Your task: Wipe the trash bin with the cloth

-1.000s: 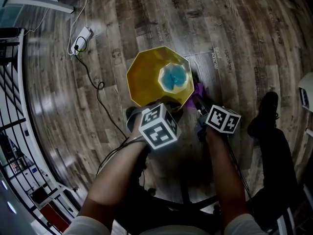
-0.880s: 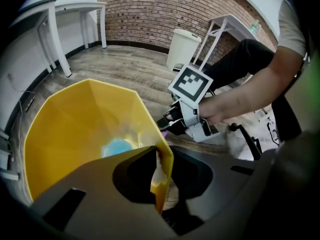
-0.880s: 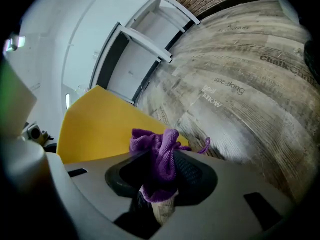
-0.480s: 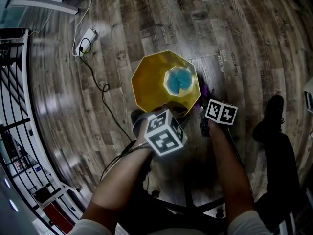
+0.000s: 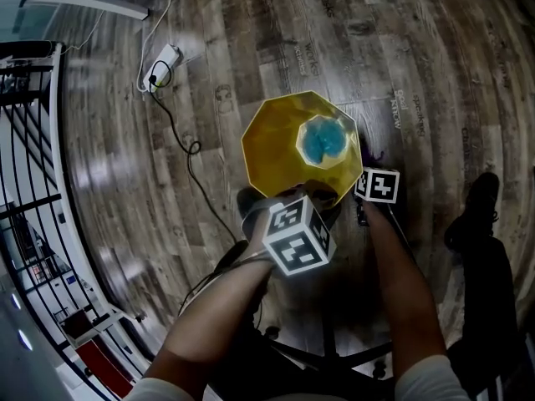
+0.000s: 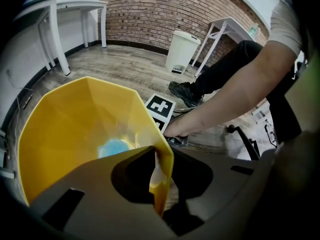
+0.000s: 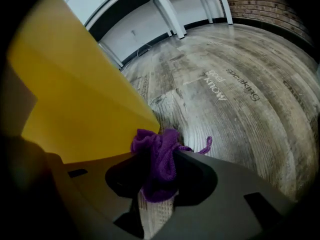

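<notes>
At ten o'clock from the yellow trash bin (image 5: pixel 284 140), a white power strip (image 5: pixel 163 59) trails its black cable (image 5: pixel 188 153) across the wood floor, and a dark shoe (image 5: pixel 475 211) sits at four o'clock; neither stands in my way. My left gripper (image 6: pixel 160 184) is clamped on the bin's rim at six o'clock, the wall pinched between its jaws. My right gripper (image 7: pixel 159 194) grips a bunched purple cloth (image 7: pixel 156 156), which touches the bin's outer wall at four o'clock, near the floor.

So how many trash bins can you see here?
2. A yellow bin, its rim clamped in the left gripper; a white lidded bin by the brick wall. More may be hidden.
</notes>
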Action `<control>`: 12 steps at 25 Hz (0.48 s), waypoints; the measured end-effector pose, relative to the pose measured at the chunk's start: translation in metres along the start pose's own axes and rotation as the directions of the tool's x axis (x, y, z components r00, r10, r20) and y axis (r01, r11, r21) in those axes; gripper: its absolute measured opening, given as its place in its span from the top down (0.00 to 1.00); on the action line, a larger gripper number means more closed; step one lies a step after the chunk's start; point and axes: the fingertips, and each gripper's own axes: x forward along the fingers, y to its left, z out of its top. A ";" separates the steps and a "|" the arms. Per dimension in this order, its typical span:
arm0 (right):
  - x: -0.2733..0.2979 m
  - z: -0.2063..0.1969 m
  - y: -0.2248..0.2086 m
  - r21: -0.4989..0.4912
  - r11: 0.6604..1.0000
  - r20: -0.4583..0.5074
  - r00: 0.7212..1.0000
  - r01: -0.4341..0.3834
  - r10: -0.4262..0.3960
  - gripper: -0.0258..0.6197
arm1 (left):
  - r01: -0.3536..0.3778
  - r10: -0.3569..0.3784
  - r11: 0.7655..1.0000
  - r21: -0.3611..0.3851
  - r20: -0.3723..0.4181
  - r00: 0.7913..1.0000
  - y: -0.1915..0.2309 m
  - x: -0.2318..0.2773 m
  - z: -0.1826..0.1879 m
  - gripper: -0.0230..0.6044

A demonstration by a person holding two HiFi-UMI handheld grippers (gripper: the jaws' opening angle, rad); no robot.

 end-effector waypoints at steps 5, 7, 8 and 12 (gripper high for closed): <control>0.015 -0.011 -0.008 -0.082 0.996 -0.058 0.997 0.046 -0.051 0.74 | 0.000 0.000 1.000 -0.001 0.003 1.000 -0.001 0.002 -0.002 0.88; 0.015 -0.009 -0.006 -0.068 0.997 -0.060 0.997 0.034 -0.039 0.74 | -0.009 0.009 1.000 -0.013 0.007 1.000 0.002 0.002 -0.002 0.88; 0.013 -0.008 -0.005 -0.059 0.998 -0.059 0.998 0.028 -0.032 0.74 | -0.015 0.015 1.000 -0.024 0.009 1.000 0.004 0.002 -0.001 0.88; -0.012 0.002 -0.017 -0.051 0.997 -0.006 0.998 0.059 -0.059 0.74 | -0.024 0.026 0.996 -0.089 0.026 0.999 0.008 0.004 0.005 0.88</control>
